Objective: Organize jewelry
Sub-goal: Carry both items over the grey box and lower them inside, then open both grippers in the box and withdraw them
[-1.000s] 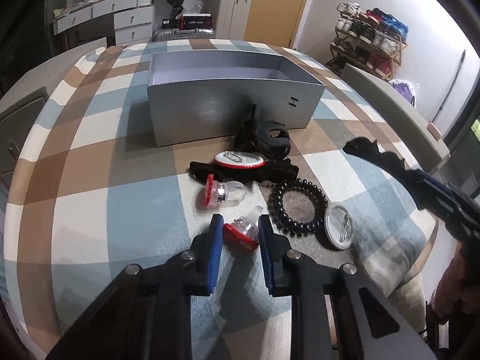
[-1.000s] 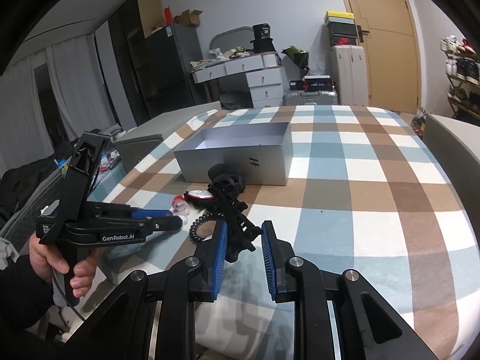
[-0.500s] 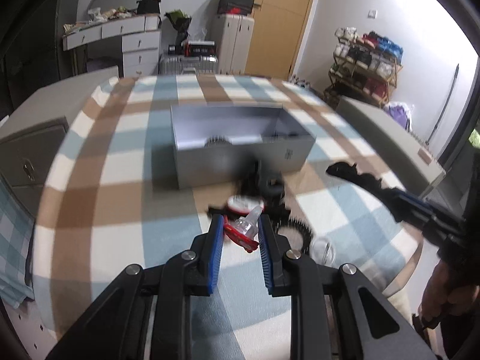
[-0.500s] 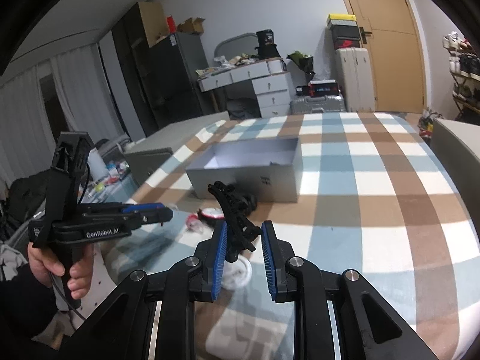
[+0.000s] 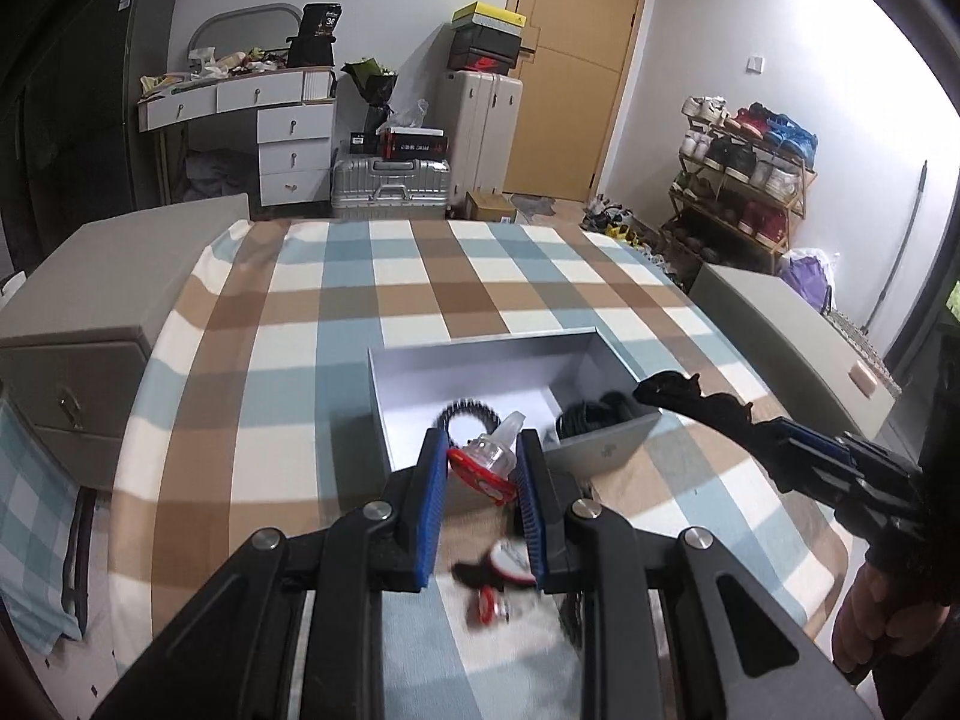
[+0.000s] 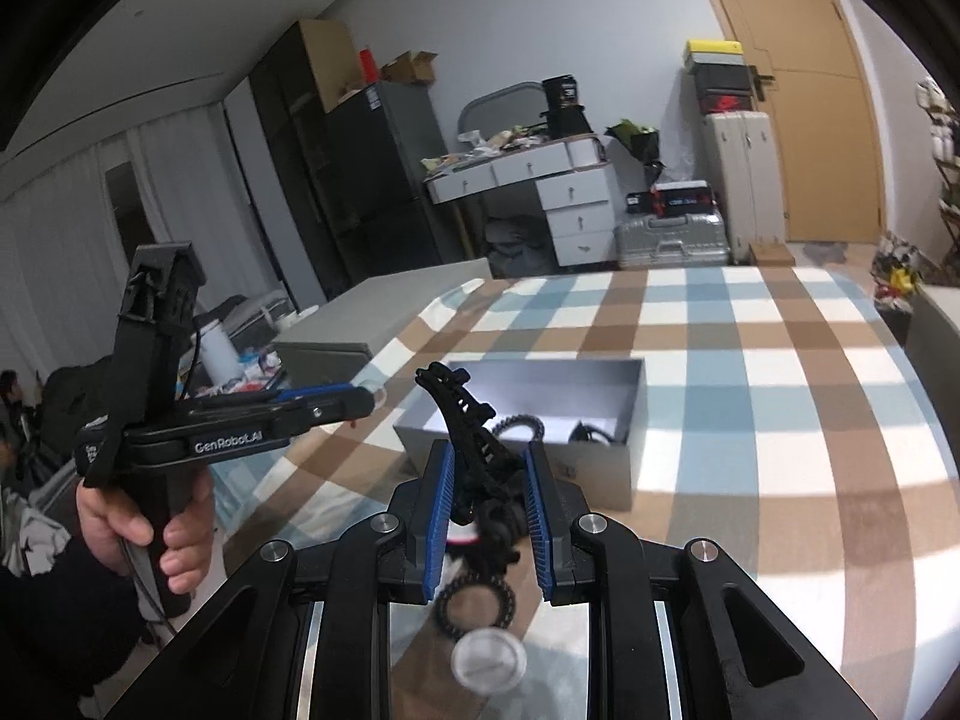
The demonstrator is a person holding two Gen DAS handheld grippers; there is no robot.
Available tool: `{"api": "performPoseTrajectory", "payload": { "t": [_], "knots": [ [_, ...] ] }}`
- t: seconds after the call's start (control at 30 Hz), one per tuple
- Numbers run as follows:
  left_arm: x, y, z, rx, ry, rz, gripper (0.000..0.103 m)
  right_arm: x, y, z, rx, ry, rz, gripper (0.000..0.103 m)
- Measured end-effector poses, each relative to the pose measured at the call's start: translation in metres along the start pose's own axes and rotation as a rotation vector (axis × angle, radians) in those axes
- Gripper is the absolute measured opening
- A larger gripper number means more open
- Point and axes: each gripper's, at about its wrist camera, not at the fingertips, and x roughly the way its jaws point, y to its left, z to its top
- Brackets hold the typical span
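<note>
My left gripper (image 5: 483, 459) is shut on a small red and clear ornament (image 5: 487, 461), held in the air just in front of the open grey box (image 5: 606, 450). My right gripper (image 6: 487, 483) is shut on a long black hair claw (image 6: 471, 426) whose tip points up over the grey box (image 6: 600, 474). The left wrist view shows that claw (image 5: 696, 399) beside the box's right corner. Inside the box lie a black coil hair tie (image 5: 469, 414) and another dark piece (image 5: 591, 414). On the cloth below are a red and white badge (image 5: 510, 558), a second red ornament (image 5: 487, 606), a coil tie (image 6: 475, 600) and a white disc (image 6: 489, 657).
The table wears a blue, brown and white checked cloth (image 5: 420, 294). Grey cabinets (image 5: 90, 300) flank it on both sides. A person's hand (image 6: 144, 522) grips the left tool's handle. Suitcases, a white desk and a shoe rack (image 5: 744, 180) stand behind.
Both grippers have risen off the cloth with their pieces and moved toward the box, so its inside shows now. The loose items have dropped low in both views.
</note>
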Motion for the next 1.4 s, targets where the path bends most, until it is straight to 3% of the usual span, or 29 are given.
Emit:
{"api": "performPoseTrajectory", "payload": {
  "t": [0.27,0.7,1.4],
  "knots": [
    [0.015,0.003,0.016,-0.015,-0.003,-0.007,0.018,0.031,-0.017,0.021,0.029,0.029,0.031,0.022],
    [0.050,0.006,0.023,-0.027,0.069,-0.044,0.018,0.081,-0.040,0.026,0.059,0.153,0.076,0.022],
    [0.075,0.016,0.028,-0.038,0.105,-0.042,0.021,0.111,-0.056,0.025,0.084,0.179,0.086,0.025]
  ]
}}
